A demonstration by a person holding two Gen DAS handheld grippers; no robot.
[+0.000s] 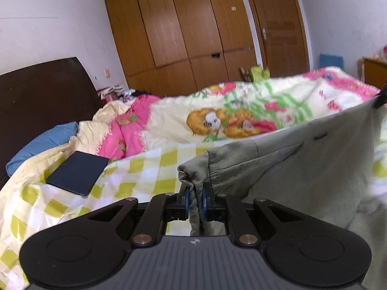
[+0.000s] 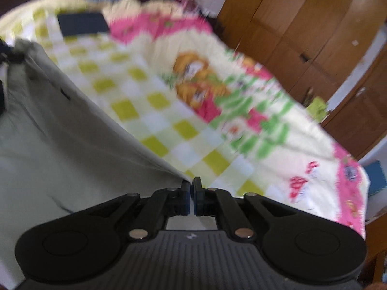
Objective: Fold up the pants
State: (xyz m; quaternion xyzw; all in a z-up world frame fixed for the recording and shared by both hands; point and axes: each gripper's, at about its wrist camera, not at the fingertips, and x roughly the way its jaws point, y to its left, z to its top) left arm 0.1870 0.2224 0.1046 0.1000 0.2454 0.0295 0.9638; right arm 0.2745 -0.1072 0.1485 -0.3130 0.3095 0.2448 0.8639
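The grey-green pants [image 1: 302, 166] hang stretched in the air above the bed, held at two ends. My left gripper [image 1: 195, 197] is shut on a bunched corner of the pants, cloth pinched between its blue pads. My right gripper [image 2: 191, 193] is shut on the other corner of the pants [image 2: 60, 140], which spread away to the left in the blurred right wrist view. The right gripper's tip shows at the far right edge of the left wrist view [image 1: 381, 99], and the left gripper's tip at the left edge of the right wrist view [image 2: 4, 53].
The bed has a yellow-checked sheet [image 1: 135, 183] and a pink and cream cartoon blanket [image 1: 241, 111]. A dark flat case [image 1: 78, 172] lies by a blue pillow [image 1: 41, 145] near the dark headboard [image 1: 43, 91]. A wooden wardrobe [image 1: 183, 31] and door stand behind.
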